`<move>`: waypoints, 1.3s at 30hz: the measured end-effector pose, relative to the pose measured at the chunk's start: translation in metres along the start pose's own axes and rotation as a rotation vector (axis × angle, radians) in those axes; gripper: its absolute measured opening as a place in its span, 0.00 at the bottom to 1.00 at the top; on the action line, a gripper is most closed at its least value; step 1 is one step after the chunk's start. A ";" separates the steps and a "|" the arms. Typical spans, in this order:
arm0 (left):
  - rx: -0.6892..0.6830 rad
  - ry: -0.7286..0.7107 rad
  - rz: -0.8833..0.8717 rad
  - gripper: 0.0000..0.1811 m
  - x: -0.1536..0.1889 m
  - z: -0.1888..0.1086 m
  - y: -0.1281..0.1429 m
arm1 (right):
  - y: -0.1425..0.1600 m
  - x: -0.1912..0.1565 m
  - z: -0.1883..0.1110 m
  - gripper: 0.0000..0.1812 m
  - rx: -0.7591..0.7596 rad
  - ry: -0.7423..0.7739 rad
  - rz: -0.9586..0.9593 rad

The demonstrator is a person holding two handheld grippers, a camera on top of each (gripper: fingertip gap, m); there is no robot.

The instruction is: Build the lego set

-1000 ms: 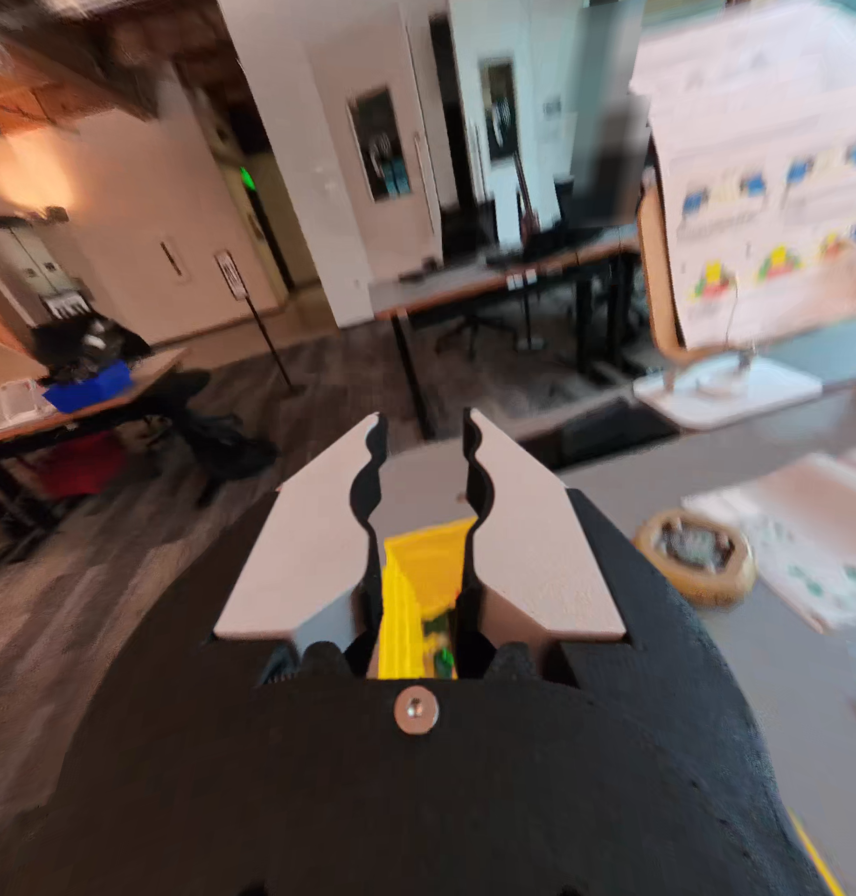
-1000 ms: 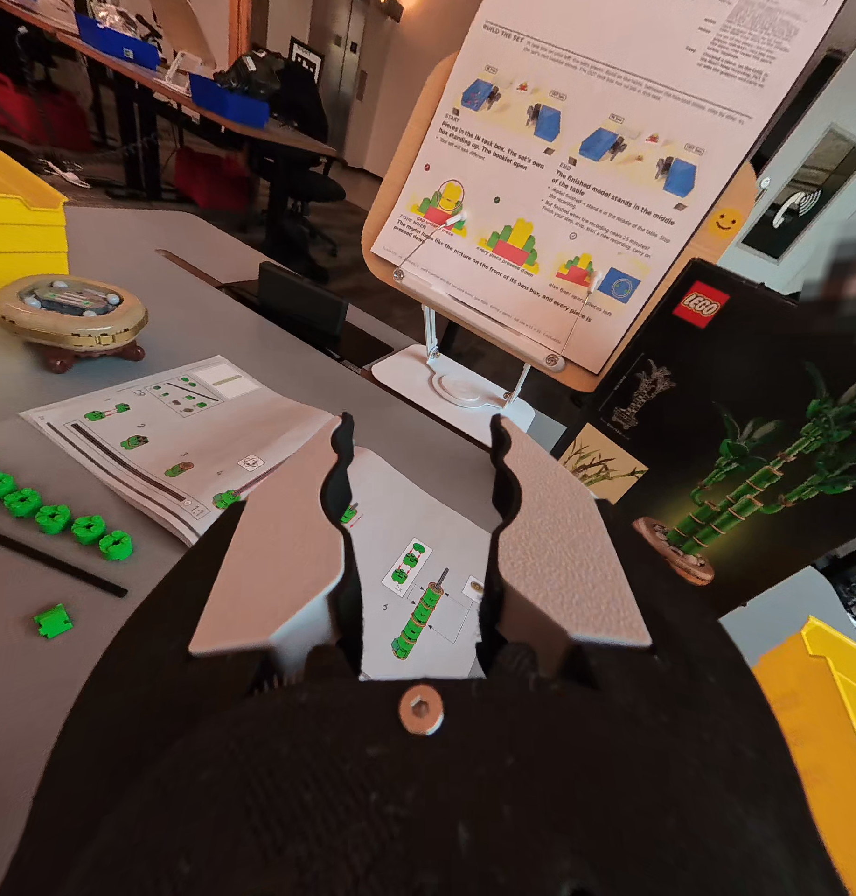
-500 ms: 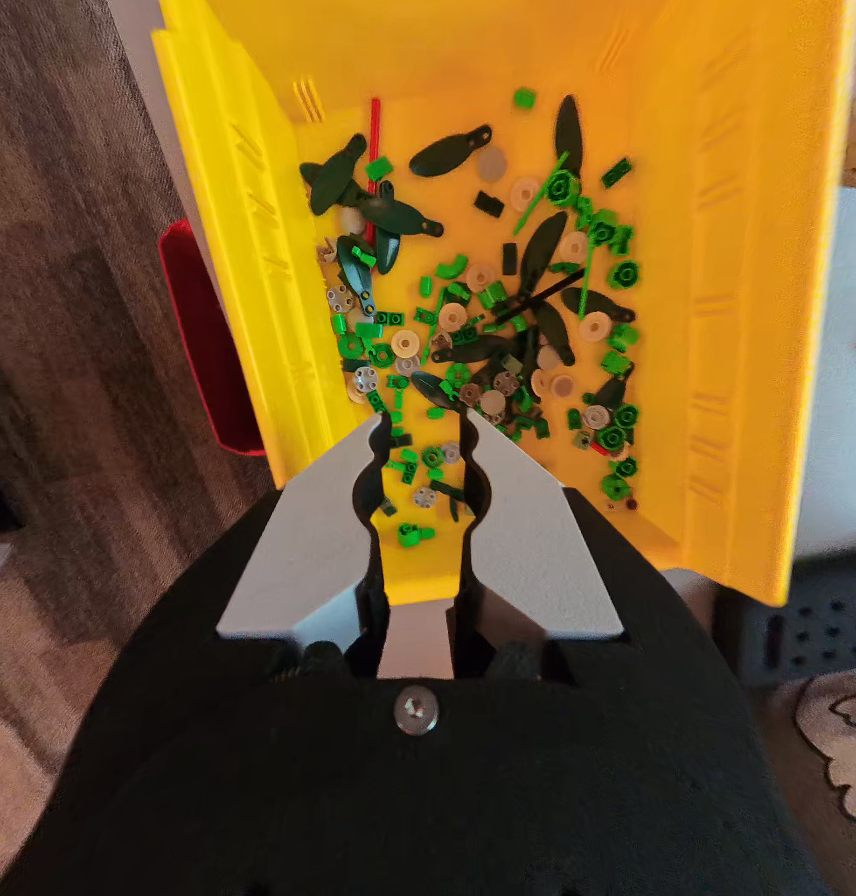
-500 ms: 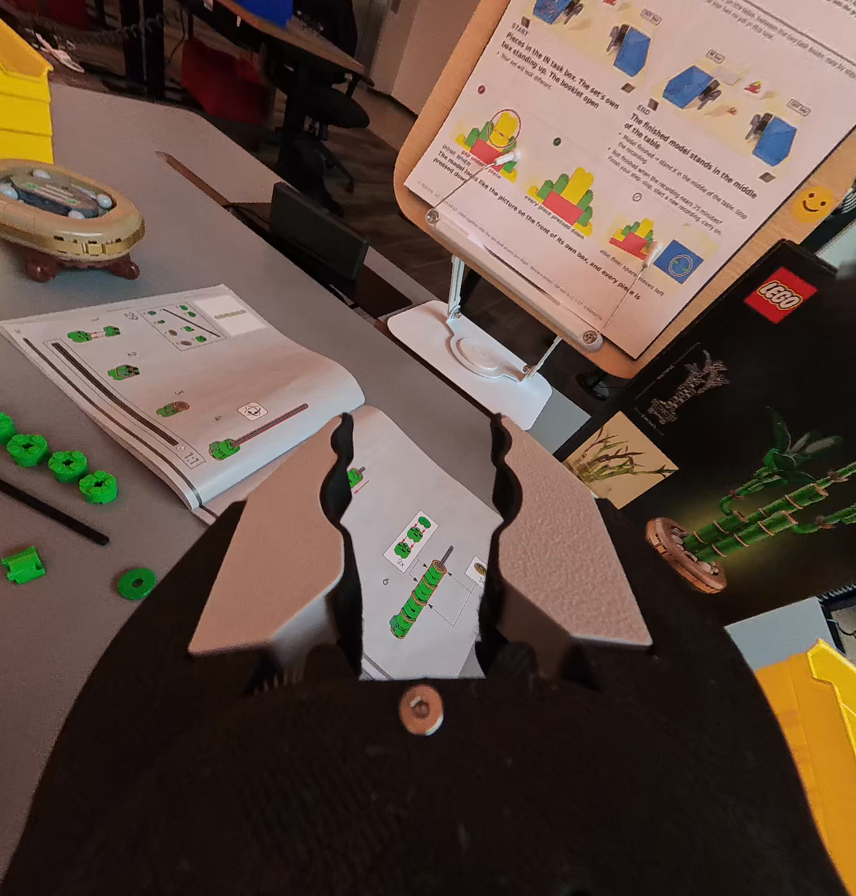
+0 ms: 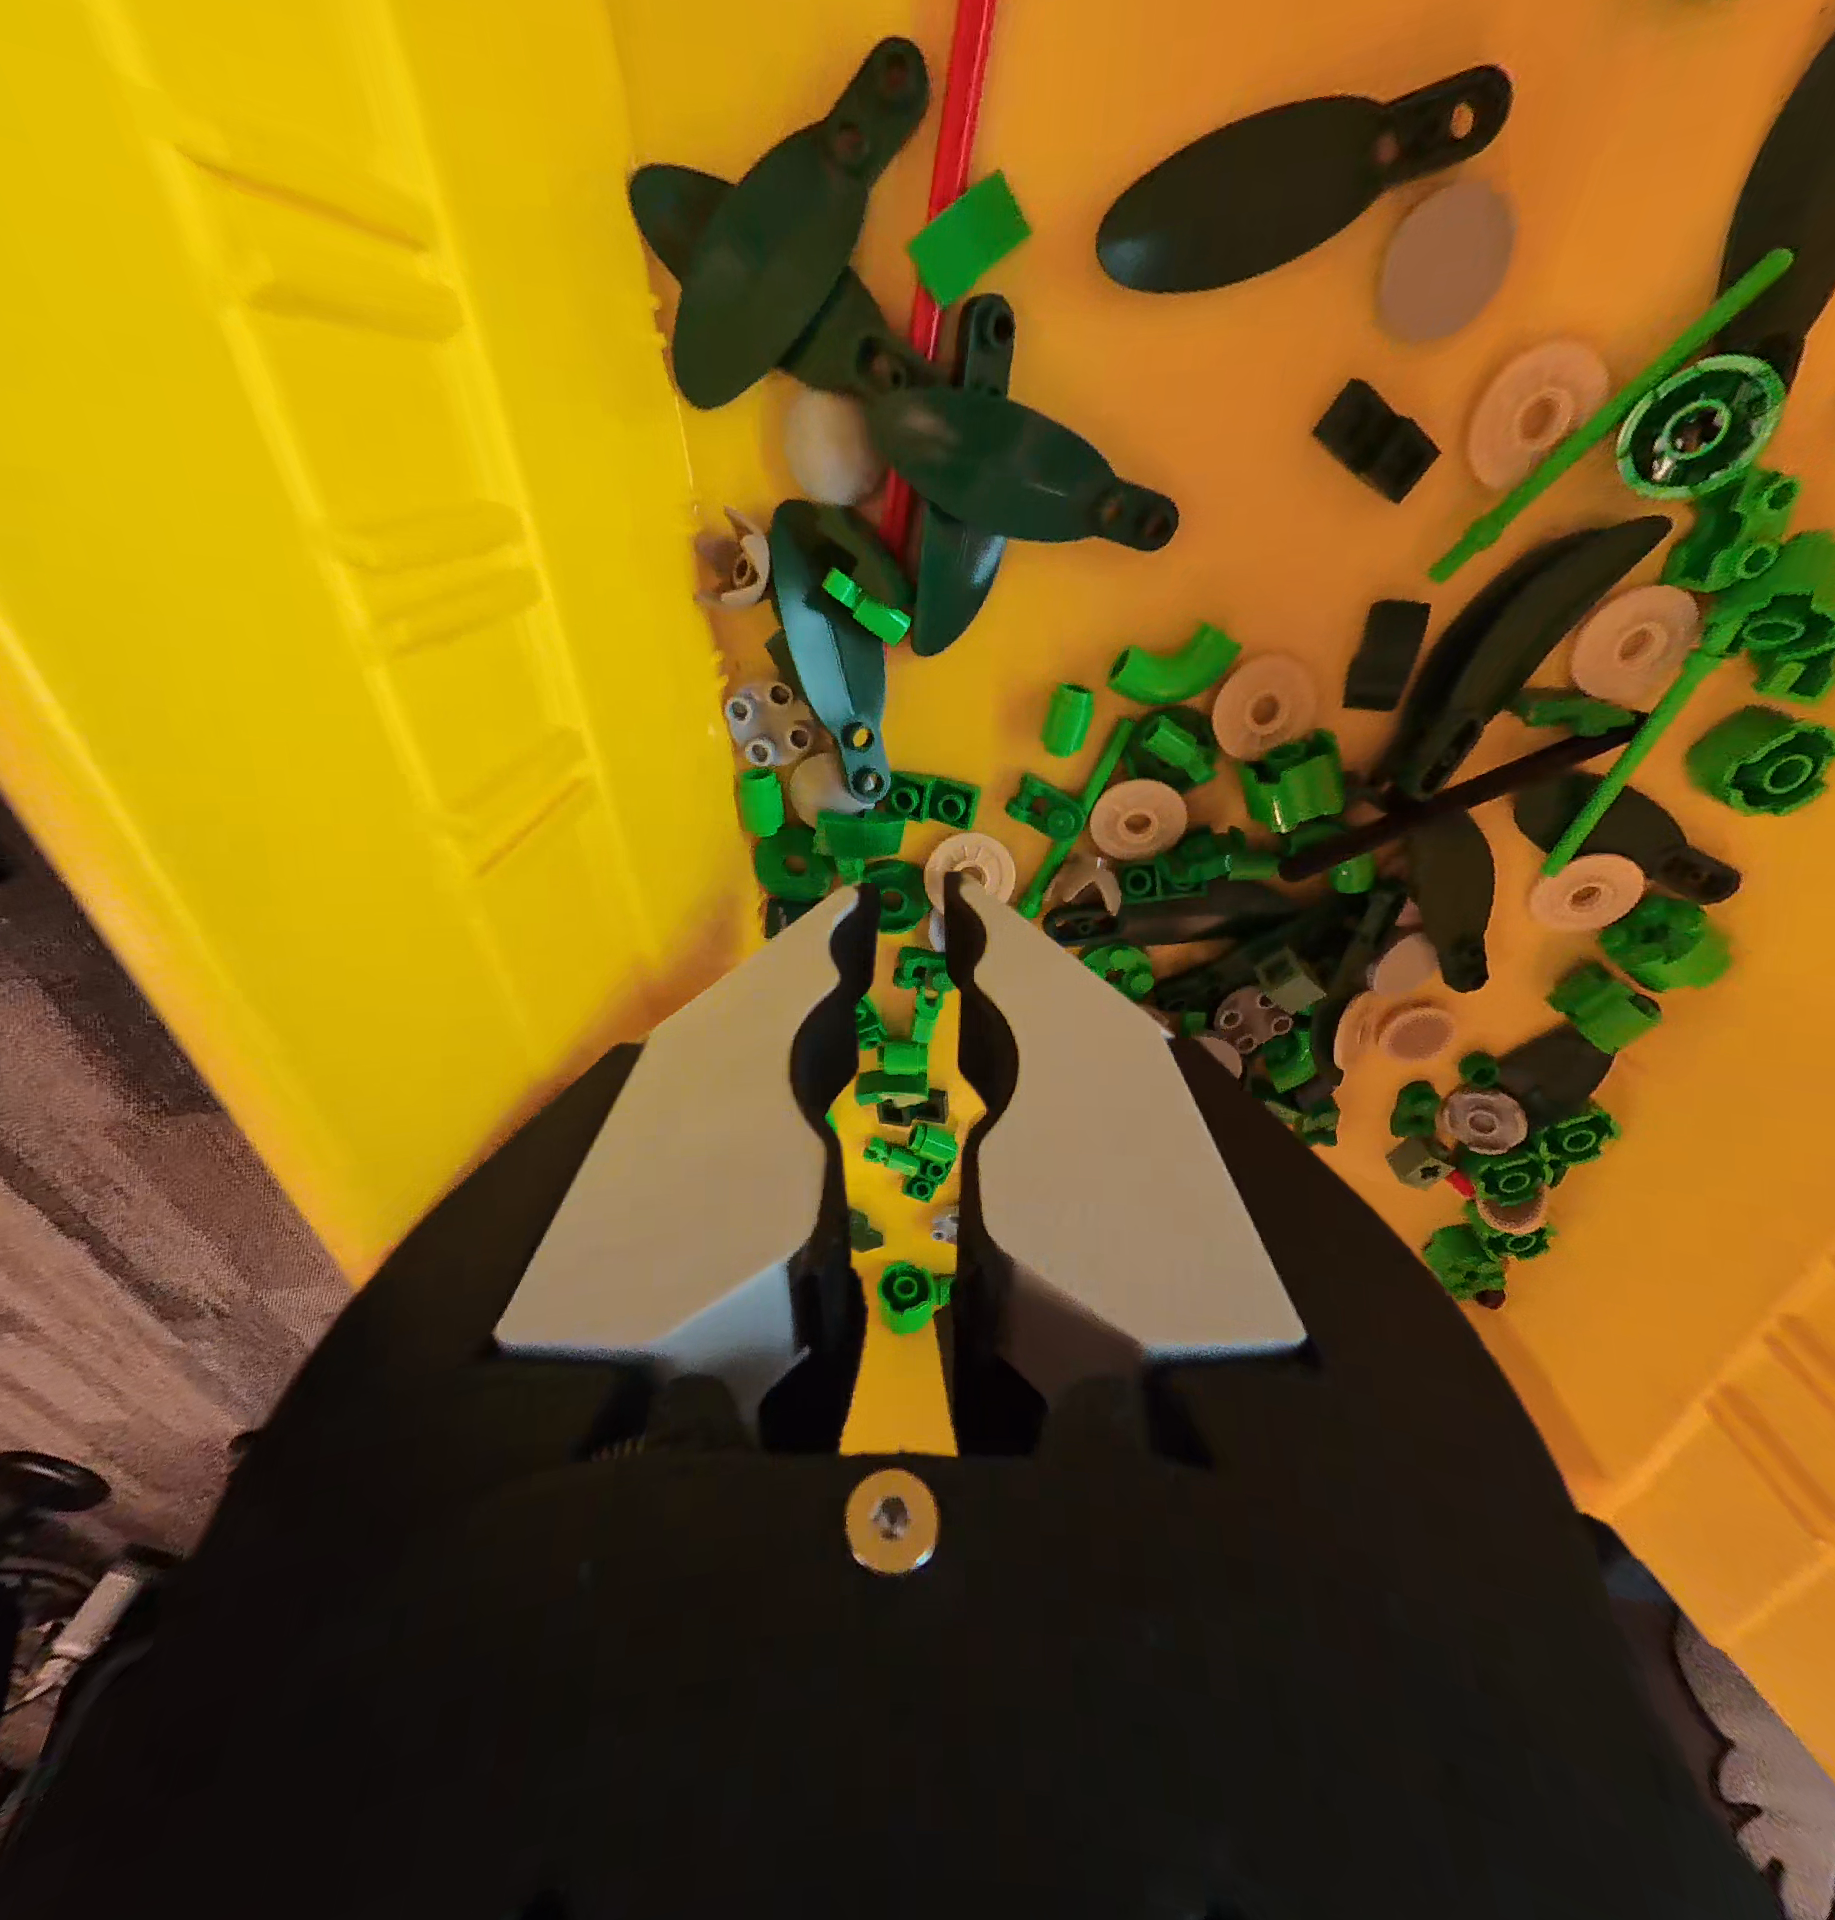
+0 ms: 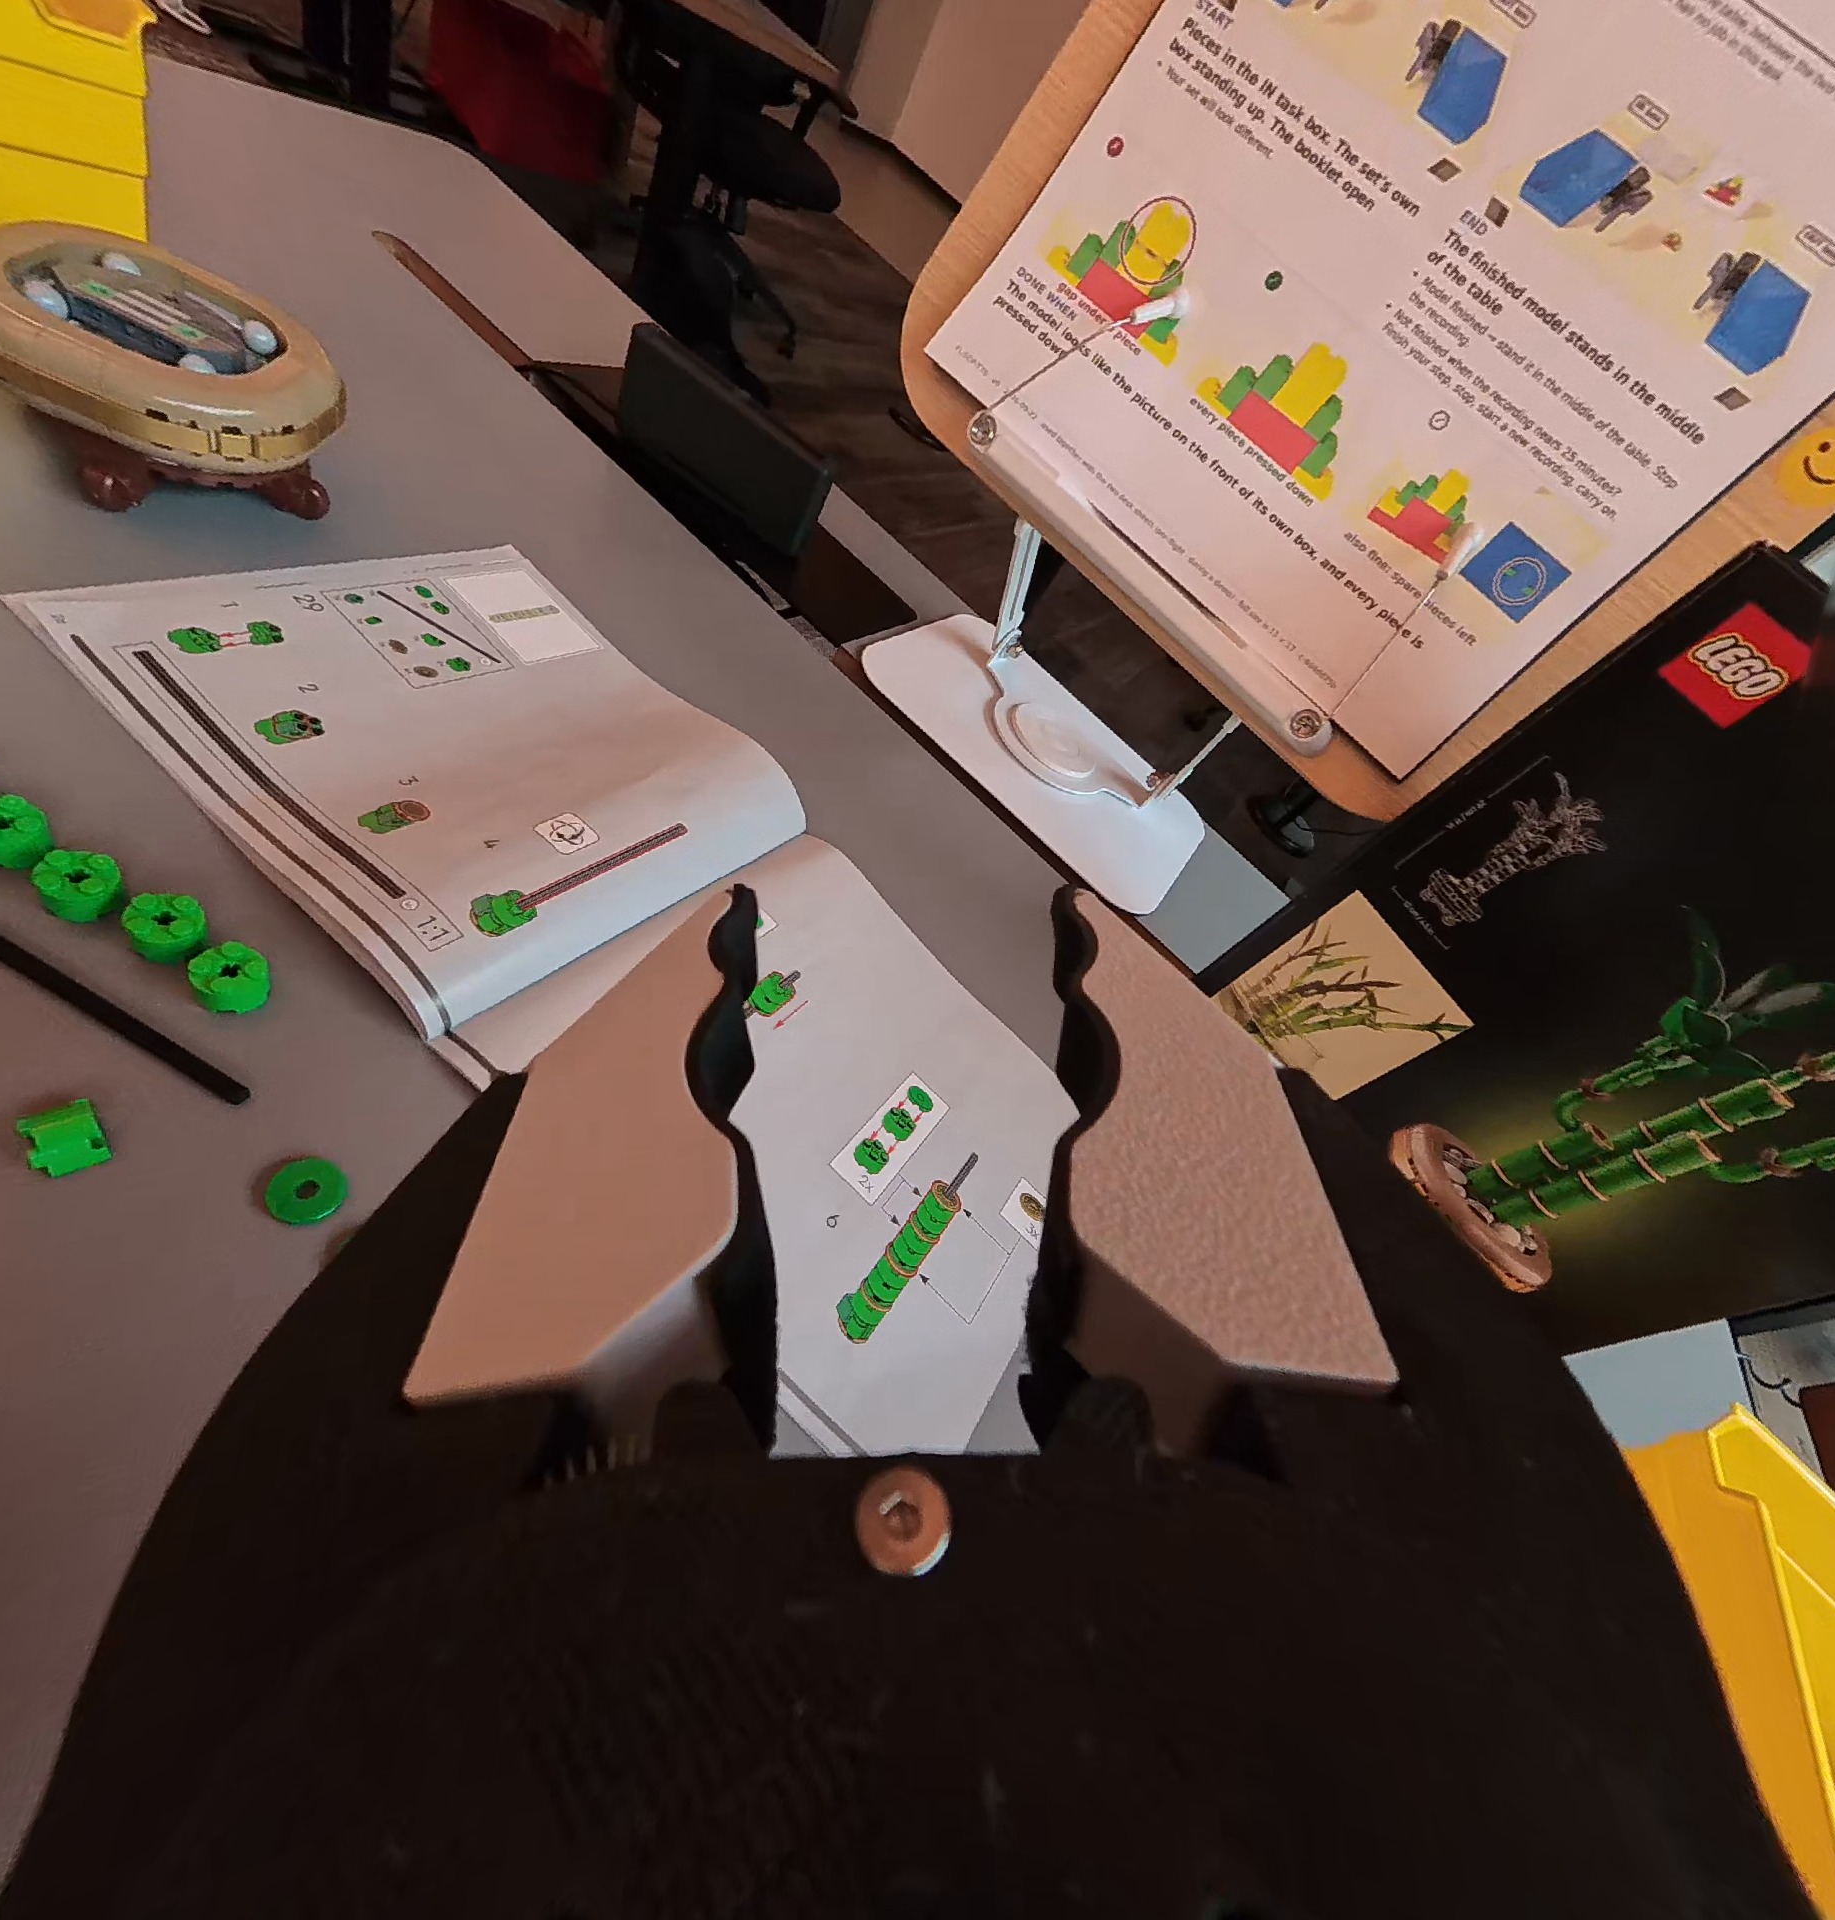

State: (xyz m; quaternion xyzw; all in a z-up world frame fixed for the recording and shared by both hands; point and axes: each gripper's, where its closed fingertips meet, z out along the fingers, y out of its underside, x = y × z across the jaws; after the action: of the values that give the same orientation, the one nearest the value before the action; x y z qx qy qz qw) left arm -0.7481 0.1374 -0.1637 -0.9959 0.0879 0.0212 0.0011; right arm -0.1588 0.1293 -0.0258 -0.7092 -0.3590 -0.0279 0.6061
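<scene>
The yellow bin (image 5: pixel 352 644) holds loose Lego pieces (image 5: pixel 1297 790) heaped beside its left wall. The left tool (image 5: pixel 902 899) hangs over them, slightly spread, pinching nothing. The right tool (image 6: pixel 897 904), spread wide and empty, hovers above the instruction booklet (image 6: pixel 414 748) on the desk (image 6: pixel 300 260).

The grey worktop (image 6: pixel 393 312) has a rounded far edge, and beyond it lies a dark wood-plank floor (image 6: pixel 892 353). Past that edge stands a black office chair (image 6: pixel 747 177) beside the dark legs of another desk (image 6: pixel 684 62), with something red (image 6: pixel 518 52) low under that desk. A black box-like unit (image 6: pixel 726 457) sits tight against the worktop's far edge. In the left wrist view, grey-brown plank flooring (image 5: pixel 92 1164) shows well below the bin, dim and blurred. Light over the room is warm and soft, brighter on the worktop than on the floor behind
</scene>
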 end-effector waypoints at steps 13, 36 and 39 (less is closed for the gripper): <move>-0.038 -0.054 -0.016 0.03 -0.006 0.003 0.006 | -0.004 -0.008 -0.001 0.31 -0.010 -0.023 -0.042; -0.030 -0.025 0.022 0.10 -0.002 0.000 0.007 | -0.002 -0.010 -0.001 0.31 -0.024 -0.029 -0.053; -0.042 -0.041 0.034 0.08 -0.003 0.001 0.008 | -0.002 -0.010 -0.001 0.31 -0.023 -0.031 -0.052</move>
State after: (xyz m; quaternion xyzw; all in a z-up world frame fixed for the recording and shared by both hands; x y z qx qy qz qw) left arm -0.7529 0.1302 -0.1646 -0.9934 0.1045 0.0436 -0.0181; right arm -0.1669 0.1240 -0.0291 -0.7070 -0.3864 -0.0367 0.5911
